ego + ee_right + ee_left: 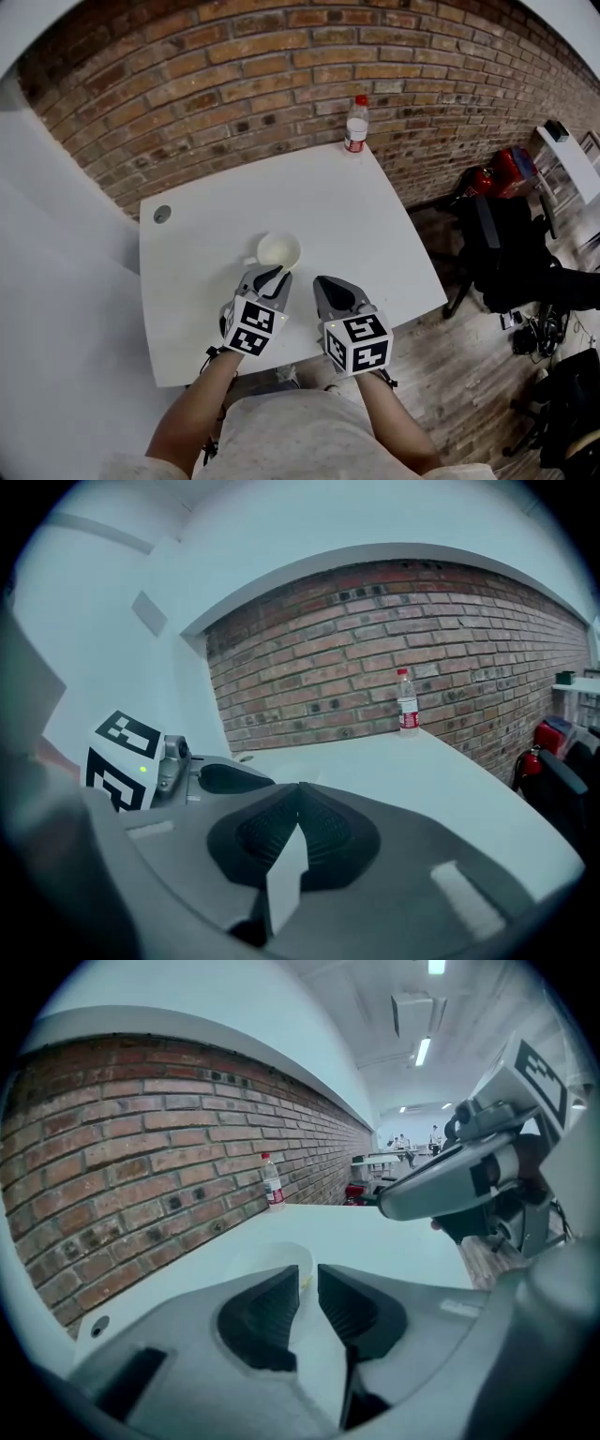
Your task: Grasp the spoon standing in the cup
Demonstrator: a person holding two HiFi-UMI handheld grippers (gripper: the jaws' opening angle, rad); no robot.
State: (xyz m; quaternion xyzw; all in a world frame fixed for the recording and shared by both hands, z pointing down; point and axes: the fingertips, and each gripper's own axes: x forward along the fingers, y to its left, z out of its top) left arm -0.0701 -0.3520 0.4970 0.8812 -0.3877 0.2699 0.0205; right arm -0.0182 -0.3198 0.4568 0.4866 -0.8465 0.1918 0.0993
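A white cup stands on the white table, a little nearer its front edge. My left gripper reaches to the cup's near rim. In the left gripper view its jaws stand almost together with a narrow gap, and a pale yellow sliver of the spoon shows between the tips, just in front of the cup. The spoon is not discernible in the head view. My right gripper hovers just right of the cup with its jaws pressed together on nothing.
A plastic water bottle stands at the table's far edge against the brick wall. A round cable hole sits at the table's left. A dark chair and bags stand on the wooden floor to the right.
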